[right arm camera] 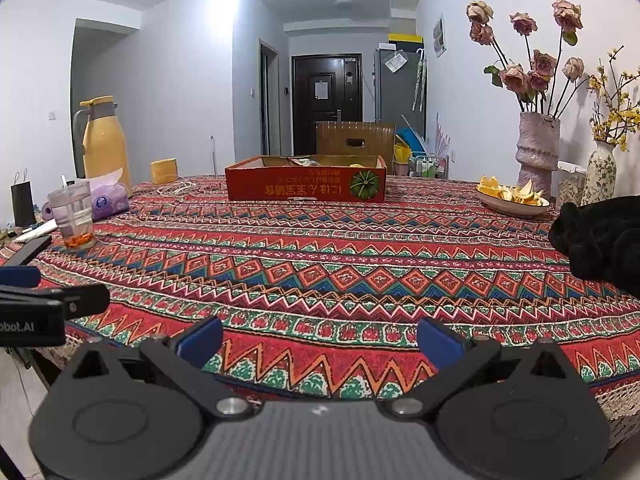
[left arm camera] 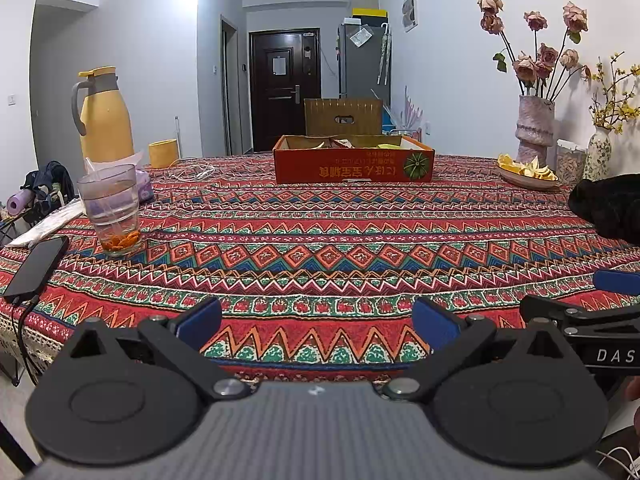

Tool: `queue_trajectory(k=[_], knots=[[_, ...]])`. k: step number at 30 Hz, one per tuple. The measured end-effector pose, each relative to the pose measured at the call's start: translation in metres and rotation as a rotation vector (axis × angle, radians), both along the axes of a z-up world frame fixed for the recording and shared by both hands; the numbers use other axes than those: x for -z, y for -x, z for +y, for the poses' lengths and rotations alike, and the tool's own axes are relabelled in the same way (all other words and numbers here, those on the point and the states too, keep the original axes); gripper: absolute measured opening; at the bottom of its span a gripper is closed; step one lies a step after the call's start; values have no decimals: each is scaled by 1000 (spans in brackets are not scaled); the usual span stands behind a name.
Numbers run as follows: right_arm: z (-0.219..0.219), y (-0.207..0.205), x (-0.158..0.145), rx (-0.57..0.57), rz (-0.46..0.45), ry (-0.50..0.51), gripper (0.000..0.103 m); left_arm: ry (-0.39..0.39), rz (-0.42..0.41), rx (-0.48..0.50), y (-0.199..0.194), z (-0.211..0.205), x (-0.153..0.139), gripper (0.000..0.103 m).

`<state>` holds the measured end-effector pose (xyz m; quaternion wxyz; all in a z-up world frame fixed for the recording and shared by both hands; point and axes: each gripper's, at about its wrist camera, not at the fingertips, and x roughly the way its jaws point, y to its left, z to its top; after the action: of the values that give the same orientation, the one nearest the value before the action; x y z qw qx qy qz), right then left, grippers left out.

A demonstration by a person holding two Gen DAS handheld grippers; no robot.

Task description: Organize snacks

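A shallow red cardboard box stands at the far side of the patterned tablecloth; snack packets lie inside it, mostly hidden by its wall. It also shows in the right wrist view. My left gripper is open and empty, low over the table's near edge. My right gripper is open and empty, also at the near edge. Each gripper shows at the side of the other's view, the right one and the left one.
On the left are a yellow jug, a glass, a tissue pack, a phone and a yellow cup. On the right are a plate of orange peel, flower vases and a black cloth.
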<state>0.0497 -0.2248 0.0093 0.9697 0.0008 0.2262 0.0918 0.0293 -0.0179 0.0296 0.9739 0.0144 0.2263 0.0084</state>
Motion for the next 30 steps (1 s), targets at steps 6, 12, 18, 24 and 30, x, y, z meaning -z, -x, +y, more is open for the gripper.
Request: queue_trajectory(k=[6, 12, 18, 24, 30], knots=[[1, 0, 1, 0, 0, -1, 103, 0, 1, 0, 0, 0, 0, 103], [1, 1, 2, 2, 1, 2, 103, 0, 0, -1, 0, 0, 0, 103], [0, 1, 2, 2, 3, 4, 103, 1, -3, -3, 1, 1, 0, 103], [0, 1, 1, 1, 5, 6, 103, 0, -2, 2, 1, 0, -1, 103], [1, 1, 2, 2, 5, 6, 103, 4, -6, 5, 2, -2, -2, 103]])
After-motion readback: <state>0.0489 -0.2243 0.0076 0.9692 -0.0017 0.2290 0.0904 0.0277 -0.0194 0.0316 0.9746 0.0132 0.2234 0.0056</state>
